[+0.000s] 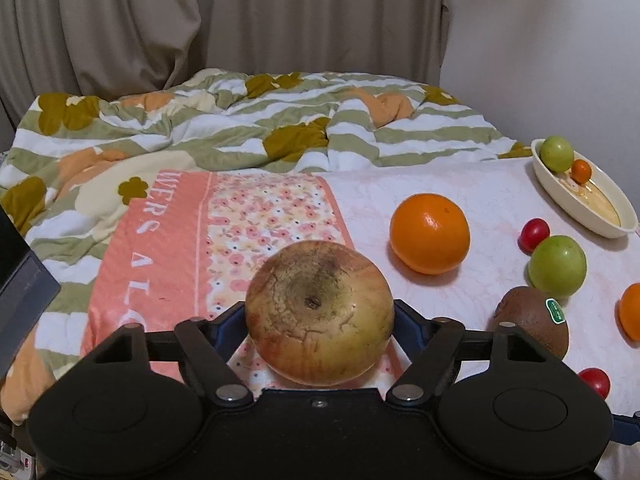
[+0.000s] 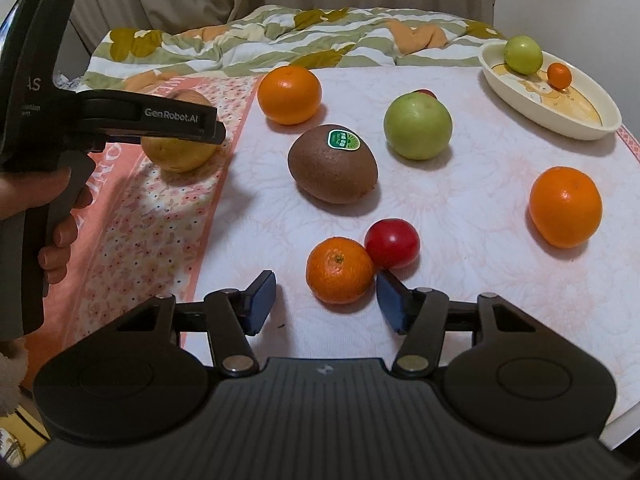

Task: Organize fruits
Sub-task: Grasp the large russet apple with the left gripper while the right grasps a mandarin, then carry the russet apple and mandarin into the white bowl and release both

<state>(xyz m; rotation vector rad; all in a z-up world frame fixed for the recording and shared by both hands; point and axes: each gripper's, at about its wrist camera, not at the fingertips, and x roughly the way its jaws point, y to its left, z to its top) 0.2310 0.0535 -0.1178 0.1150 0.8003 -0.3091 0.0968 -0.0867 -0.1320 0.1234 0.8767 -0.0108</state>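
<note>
A large yellowish apple (image 1: 320, 300) with a brown blotch rests on the pink flowered cloth (image 1: 160, 248). My left gripper (image 1: 320, 320) is shut on it, a pad against each side; in the right wrist view one left finger (image 2: 180, 120) crosses the apple (image 2: 176, 156). A small tangerine (image 2: 340, 270) lies on the white cloth between the fingers of my right gripper (image 2: 326, 300), which is open. The right pad is at the tangerine's edge, and the left pad stands apart from it. A red tomato (image 2: 392, 244) touches the tangerine.
Nearby lie a kiwi (image 2: 332, 164), a green fruit (image 2: 418, 126), a large orange (image 2: 289, 94) and another orange (image 2: 566, 207). A cream oval dish (image 2: 580, 130) at the far right holds a green fruit (image 2: 523, 55) and a tiny orange (image 2: 559, 76). A rumpled quilt (image 1: 240, 120) lies behind.
</note>
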